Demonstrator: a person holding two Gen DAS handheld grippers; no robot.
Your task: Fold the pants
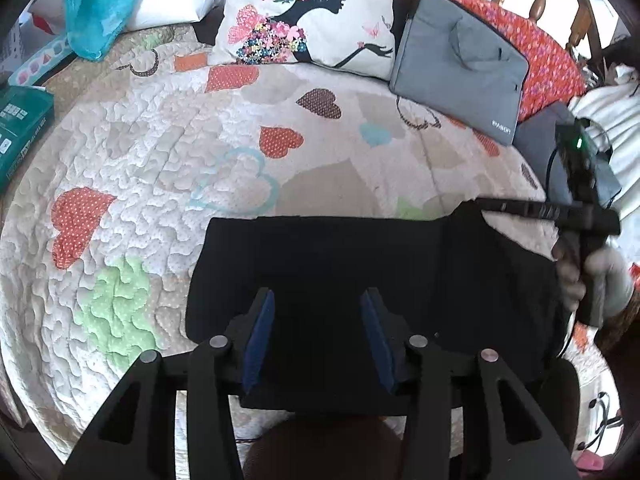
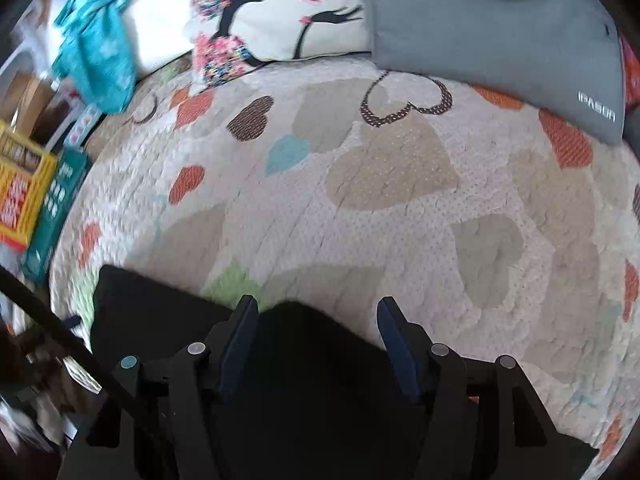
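The black pants (image 1: 340, 264) lie folded into a compact rectangle on the heart-patterned quilt (image 1: 160, 152). My left gripper (image 1: 318, 300) is open, its blue-padded fingers (image 1: 262, 320) spread above the near part of the pants. My right gripper (image 2: 318, 312) is open over the right end of the pants (image 2: 304, 360); a rounded fold of black cloth lies between its fingers. In the left wrist view the right gripper (image 1: 480, 204) reaches in from the right at the pants' far right corner, held by a hand (image 1: 572, 276).
A white cushion with a floral silhouette (image 1: 308, 12), a grey laptop bag (image 1: 460, 68) and a red patterned pillow (image 1: 544, 52) line the back. A teal cloth (image 1: 100, 4) and boxes (image 2: 28, 196) sit at the left. The quilt (image 2: 400, 200) stretches beyond the pants.
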